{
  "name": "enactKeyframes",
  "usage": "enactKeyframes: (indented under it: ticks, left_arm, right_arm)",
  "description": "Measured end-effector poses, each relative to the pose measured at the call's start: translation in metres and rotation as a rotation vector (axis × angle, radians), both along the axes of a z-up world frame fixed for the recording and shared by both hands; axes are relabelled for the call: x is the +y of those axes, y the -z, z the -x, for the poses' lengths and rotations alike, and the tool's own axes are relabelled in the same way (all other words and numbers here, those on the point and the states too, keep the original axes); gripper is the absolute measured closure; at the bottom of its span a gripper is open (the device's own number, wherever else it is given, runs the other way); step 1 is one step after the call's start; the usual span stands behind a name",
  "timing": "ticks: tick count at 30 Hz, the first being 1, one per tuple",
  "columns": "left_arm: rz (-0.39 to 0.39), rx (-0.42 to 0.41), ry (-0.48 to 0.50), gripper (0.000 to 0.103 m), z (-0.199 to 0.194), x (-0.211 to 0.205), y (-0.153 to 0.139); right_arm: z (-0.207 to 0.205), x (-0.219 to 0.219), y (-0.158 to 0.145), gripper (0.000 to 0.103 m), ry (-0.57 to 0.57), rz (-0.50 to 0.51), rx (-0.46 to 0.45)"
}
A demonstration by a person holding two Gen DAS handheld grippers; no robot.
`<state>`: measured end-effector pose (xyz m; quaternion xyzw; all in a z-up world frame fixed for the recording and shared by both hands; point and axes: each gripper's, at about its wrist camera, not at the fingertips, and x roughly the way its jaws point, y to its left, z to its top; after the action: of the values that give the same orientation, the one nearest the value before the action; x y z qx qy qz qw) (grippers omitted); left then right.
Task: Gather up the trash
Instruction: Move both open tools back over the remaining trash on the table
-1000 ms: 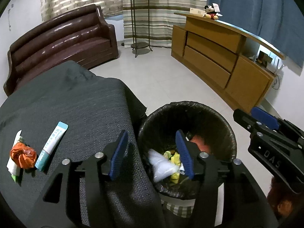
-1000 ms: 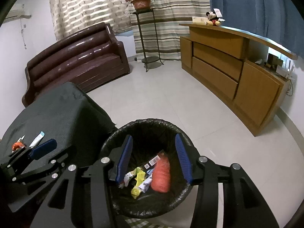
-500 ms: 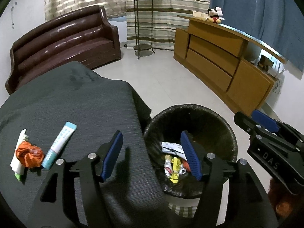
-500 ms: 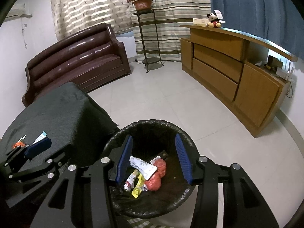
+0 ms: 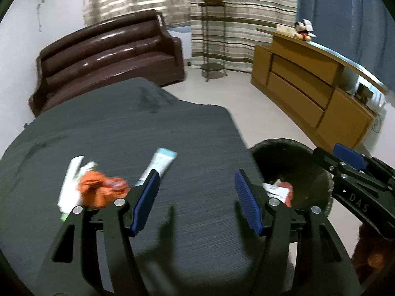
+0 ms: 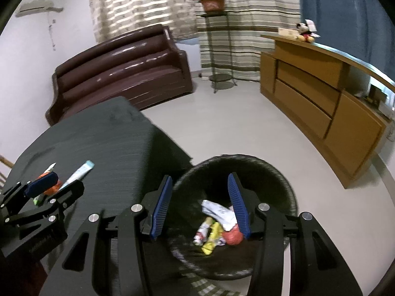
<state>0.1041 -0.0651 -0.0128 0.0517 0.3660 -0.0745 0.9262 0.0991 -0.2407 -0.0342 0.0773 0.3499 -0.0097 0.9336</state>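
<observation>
On the dark cloth table [image 5: 148, 128] lie a crumpled orange wrapper [image 5: 98, 191], a white and green packet [image 5: 71, 180] under it, and a white and teal tube [image 5: 159, 164]. My left gripper [image 5: 196, 201] is open and empty above the table, just right of them. A black bin [image 6: 279, 190] stands on the floor by the table edge, holding a white wrapper [image 6: 217, 212], yellow scraps and a red ball. My right gripper [image 6: 201, 204] is open and empty above the bin. The bin also shows in the left wrist view [image 5: 308, 167].
A brown leather sofa [image 5: 108, 56] stands behind the table. A wooden sideboard [image 5: 311, 91] runs along the right wall with a plush toy on it. A metal plant stand [image 5: 212, 37] stands by the striped curtains. Pale tiled floor [image 6: 246, 128] lies between them.
My left gripper has swung left from over the bin to over the table, toward the wrapper and tube. A white wrapper has dropped into the bin. My right gripper shifted slightly left.
</observation>
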Motion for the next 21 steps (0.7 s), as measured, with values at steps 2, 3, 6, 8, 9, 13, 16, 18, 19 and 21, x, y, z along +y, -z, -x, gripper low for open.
enactKeyframes:
  ticks: [2,3,6,8,9,13,16,18,19,21]
  left_arm:
    - [-0.005,-0.007,-0.022,0.041,0.002,0.012,-0.003]
    - [-0.006,-0.009,-0.033,0.041,0.003,0.018,-0.004]
    - [-0.008,-0.008,-0.074,0.041,0.006,0.040,-0.005]
    - [-0.006,-0.007,-0.103,0.041,0.008,0.056,-0.005]
    - [-0.006,-0.006,-0.116,0.041,0.010,0.063,-0.006]
    - [-0.005,-0.003,-0.165,0.041,0.013,0.092,-0.005]
    - [0.000,0.000,-0.196,0.041,0.016,0.112,-0.004]
    - [0.004,0.002,-0.212,0.041,0.018,0.121,-0.004]
    - [0.006,0.003,-0.221,0.041,0.019,0.127,-0.004]
    - [0.009,0.004,-0.234,0.041,0.021,0.136,-0.003]
  right_arm:
    - [-0.001,0.009,-0.002,0.056,-0.022,0.001,-0.002]
    - [-0.002,0.014,-0.002,0.056,-0.034,0.001,-0.002]
    - [-0.003,0.029,-0.003,0.056,-0.067,0.002,-0.002]
    - [-0.004,0.038,-0.004,0.056,-0.086,0.004,-0.002]
    - [-0.004,0.043,-0.005,0.056,-0.098,0.004,-0.002]
    - [-0.005,0.064,-0.006,0.056,-0.138,0.004,-0.003]
    - [-0.005,0.083,-0.008,0.056,-0.166,0.005,-0.001]
    - [-0.007,0.094,-0.008,0.056,-0.186,0.004,0.003]
    - [-0.008,0.098,-0.008,0.056,-0.193,0.004,0.005]
    - [-0.010,0.110,-0.008,0.056,-0.211,0.001,0.012]
